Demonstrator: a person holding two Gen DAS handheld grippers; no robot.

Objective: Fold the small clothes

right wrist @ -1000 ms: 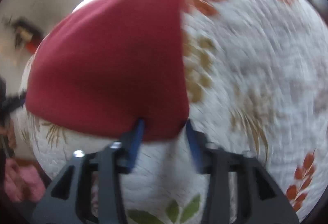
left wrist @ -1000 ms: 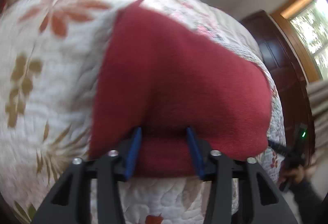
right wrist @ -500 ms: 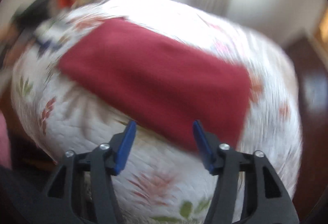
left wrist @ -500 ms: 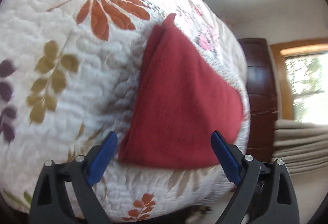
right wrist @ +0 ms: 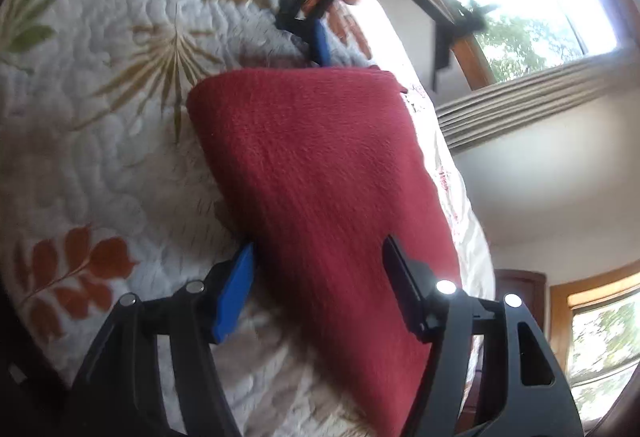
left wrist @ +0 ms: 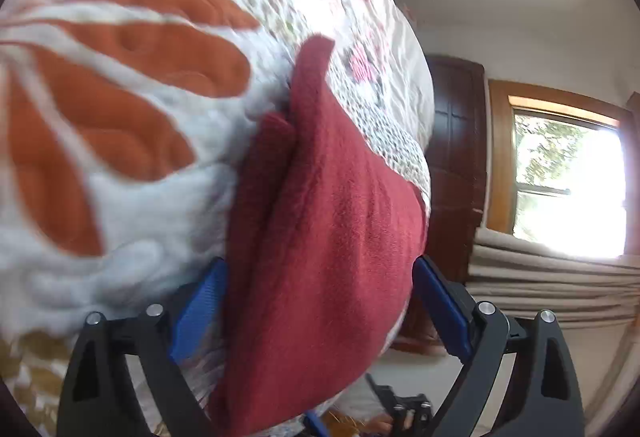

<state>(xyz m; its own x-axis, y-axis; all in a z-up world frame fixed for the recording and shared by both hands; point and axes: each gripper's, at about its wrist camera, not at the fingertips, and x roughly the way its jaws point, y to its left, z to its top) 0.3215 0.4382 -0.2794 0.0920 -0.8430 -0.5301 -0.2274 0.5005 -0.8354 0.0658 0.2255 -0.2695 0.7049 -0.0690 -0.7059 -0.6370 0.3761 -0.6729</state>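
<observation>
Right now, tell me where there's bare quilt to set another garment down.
Free: the quilt left of the red cloth, between its left edge and the leaf prints. Crowded: both ends of the cloth, where the open right gripper and open left gripper straddle it, and the bed edge just right.

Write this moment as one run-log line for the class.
item: folded red cloth on quilt | left gripper: open, straddling one end | right gripper: open, at other end
</observation>
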